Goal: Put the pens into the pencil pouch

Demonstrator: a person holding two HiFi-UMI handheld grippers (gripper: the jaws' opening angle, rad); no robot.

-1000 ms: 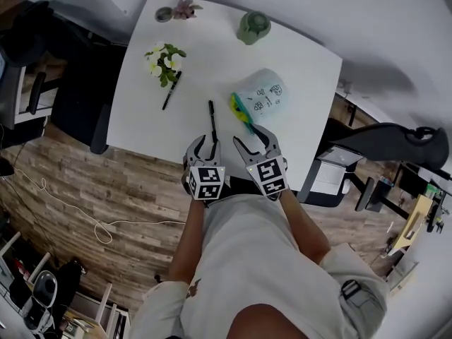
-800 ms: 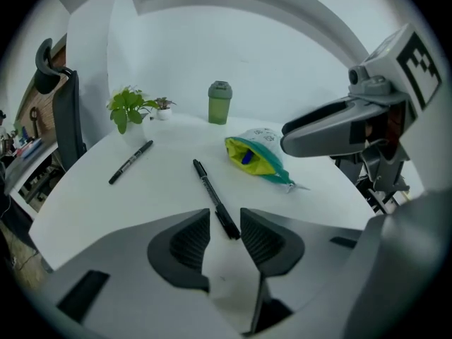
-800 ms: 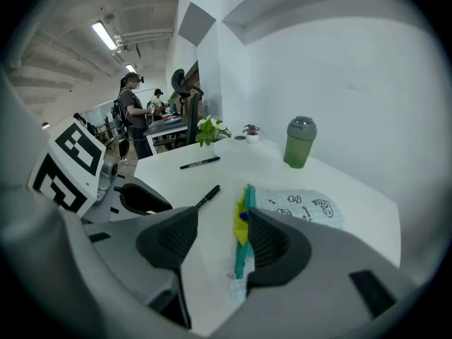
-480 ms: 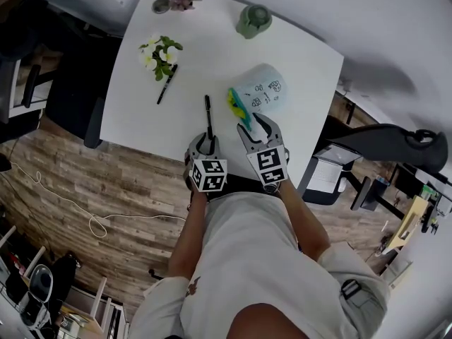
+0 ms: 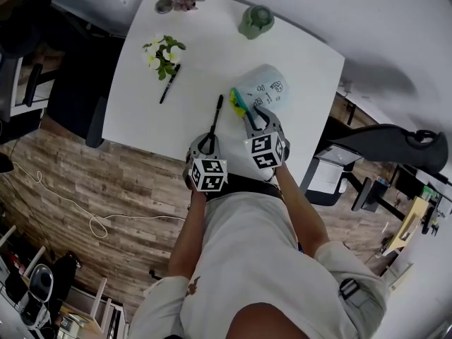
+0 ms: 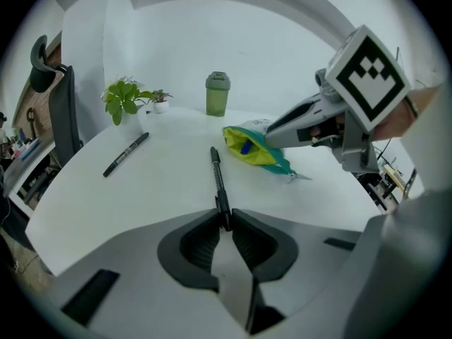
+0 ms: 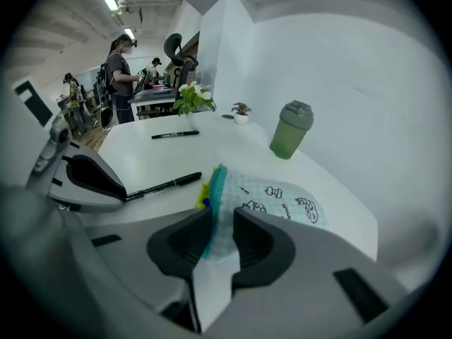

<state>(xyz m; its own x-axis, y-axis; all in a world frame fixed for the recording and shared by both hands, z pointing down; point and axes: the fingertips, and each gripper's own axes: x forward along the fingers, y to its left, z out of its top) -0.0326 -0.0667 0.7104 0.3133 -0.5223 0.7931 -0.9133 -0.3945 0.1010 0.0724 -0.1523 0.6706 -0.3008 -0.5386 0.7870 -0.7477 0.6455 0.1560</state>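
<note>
Here, the left gripper (image 6: 224, 219) is closing, pinching a black pen (image 6: 217, 179) by its near end, just left of the pencil pouch (image 7: 277, 193). The right gripper (image 7: 222, 221) is closing on the pouch's teal edge. A second pen (image 5: 169, 85) lies farther left.

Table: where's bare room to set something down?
Free: the middle, between far pen, green bottle and pencil pouch; the near-left corner, bordered by far pen and near pen. Crowded: the near edge, where left hand-held gripper is closing on near pen and right hand-held gripper on the pouch's edge.

The pen (image 5: 215, 119) is black; the doodle-printed pouch (image 5: 267, 94) is pale blue.
</note>
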